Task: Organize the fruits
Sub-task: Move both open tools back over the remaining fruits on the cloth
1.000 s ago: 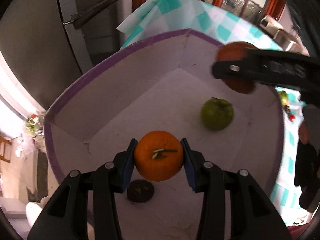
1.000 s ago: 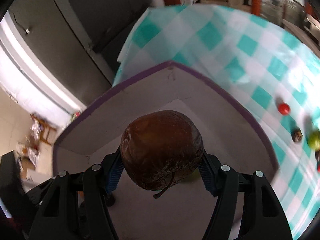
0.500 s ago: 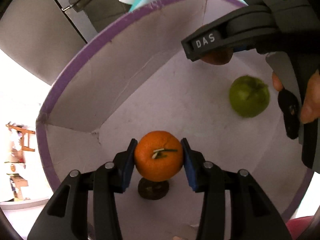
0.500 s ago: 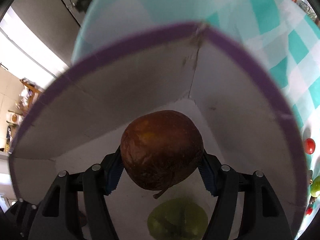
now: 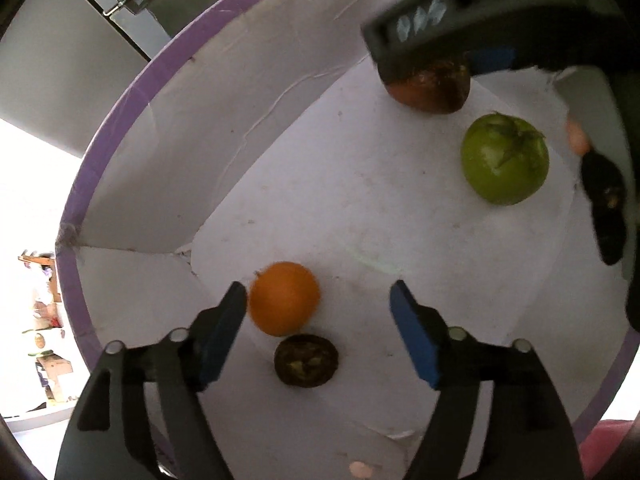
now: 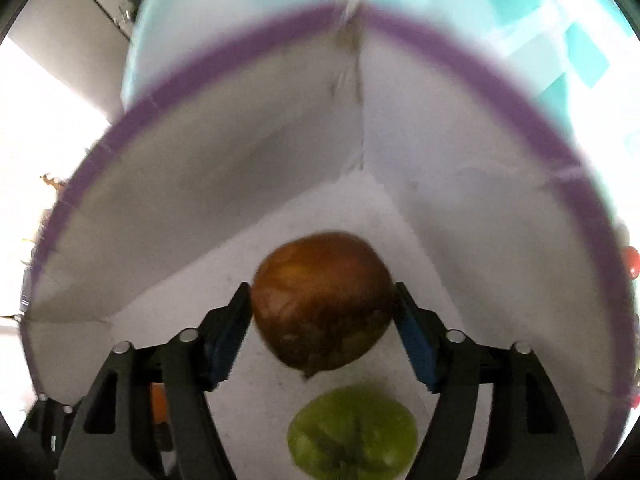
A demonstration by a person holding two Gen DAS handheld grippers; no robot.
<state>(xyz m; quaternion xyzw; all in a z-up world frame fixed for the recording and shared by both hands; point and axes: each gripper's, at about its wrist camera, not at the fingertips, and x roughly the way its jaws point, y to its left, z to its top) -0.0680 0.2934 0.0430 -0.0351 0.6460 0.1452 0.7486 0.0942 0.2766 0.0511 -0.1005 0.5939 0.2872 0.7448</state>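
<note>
Inside the purple-rimmed white box [image 5: 360, 208], left tongs [image 5: 318, 308] gape; right tongs [image 6: 322, 312] clamp the brown fruit [image 6: 320, 300].

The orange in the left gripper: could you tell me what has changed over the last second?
The left gripper has opened and let go of the orange, which now lies in the box beside its left finger. The right gripper has gone deeper into the box, and appears to hold the brown fruit. The green fruit and small dark fruit stayed.

You see inside box [image 5: 120, 128] four fruits: one orange [image 5: 284, 309], one green fruit [image 5: 504, 159], one brown fruit [image 5: 430, 90], one small dark fruit [image 5: 306, 365].
</note>
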